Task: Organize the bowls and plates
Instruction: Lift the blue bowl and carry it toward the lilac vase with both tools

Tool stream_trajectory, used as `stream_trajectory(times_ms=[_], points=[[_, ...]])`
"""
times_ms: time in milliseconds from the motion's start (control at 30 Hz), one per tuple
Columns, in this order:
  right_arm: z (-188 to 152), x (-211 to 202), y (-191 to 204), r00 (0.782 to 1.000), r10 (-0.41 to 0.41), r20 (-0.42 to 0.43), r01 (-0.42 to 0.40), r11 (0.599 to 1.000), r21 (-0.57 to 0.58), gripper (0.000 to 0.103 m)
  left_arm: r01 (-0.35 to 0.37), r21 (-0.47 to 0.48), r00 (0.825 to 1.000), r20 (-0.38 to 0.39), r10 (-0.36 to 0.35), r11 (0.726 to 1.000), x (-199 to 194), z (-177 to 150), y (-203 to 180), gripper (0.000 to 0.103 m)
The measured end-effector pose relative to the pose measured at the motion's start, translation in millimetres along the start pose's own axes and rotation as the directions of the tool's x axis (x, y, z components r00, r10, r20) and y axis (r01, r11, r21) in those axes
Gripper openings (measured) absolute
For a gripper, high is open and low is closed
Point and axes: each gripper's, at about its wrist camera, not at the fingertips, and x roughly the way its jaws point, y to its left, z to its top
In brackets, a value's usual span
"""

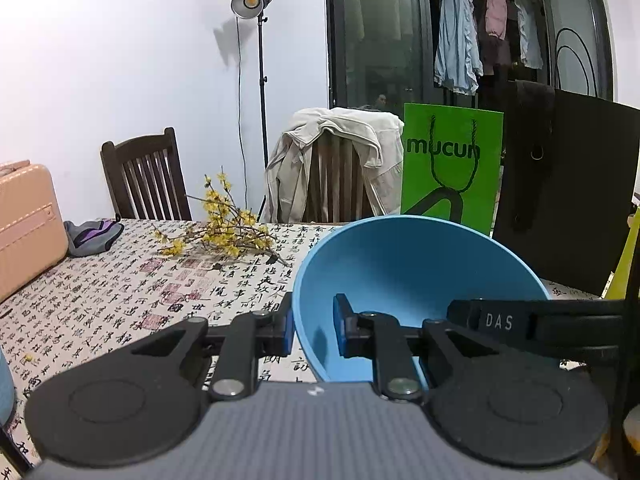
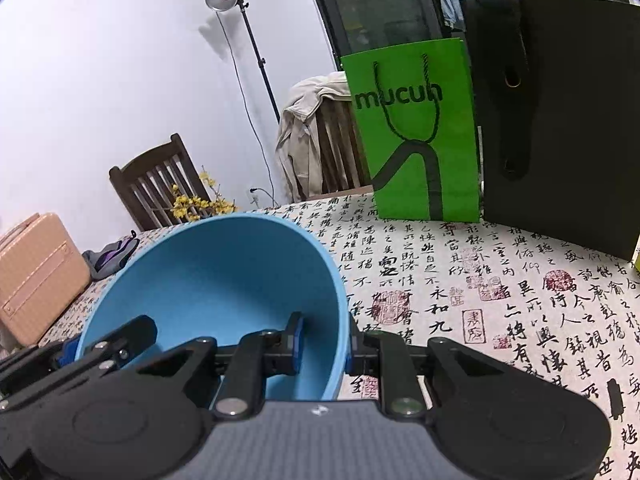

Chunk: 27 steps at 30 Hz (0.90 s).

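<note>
A blue bowl is held above the table between both grippers. My left gripper straddles the bowl's left rim, one finger outside and one inside, with a small gap at the inner pad. My right gripper straddles the opposite rim of the same bowl, jaws close on the wall. The right gripper's body shows at the bowl's right edge in the left wrist view, and the left gripper shows at the lower left in the right wrist view.
The table has a calligraphy-print cloth. On it stand a green paper bag, a black bag, a pink case, yellow flowers and a grey cloth. Chairs stand behind.
</note>
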Motion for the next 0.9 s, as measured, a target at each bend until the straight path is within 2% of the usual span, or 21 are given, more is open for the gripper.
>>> stream_trajectory(times_ms=[500, 900], points=[[-20, 12, 38, 0.998, -0.028, -0.060, 0.026, 0.999, -0.026, 0.019, -0.004, -0.032, 0.998, -0.067, 0.002, 0.999, 5, -11, 39, 0.019], [-36, -10, 77, 0.999, -0.038, -0.037, 0.037, 0.999, -0.027, 0.019, 0.025, -0.061, 0.998, -0.053, -0.028, 0.998, -21, -12, 76, 0.019]])
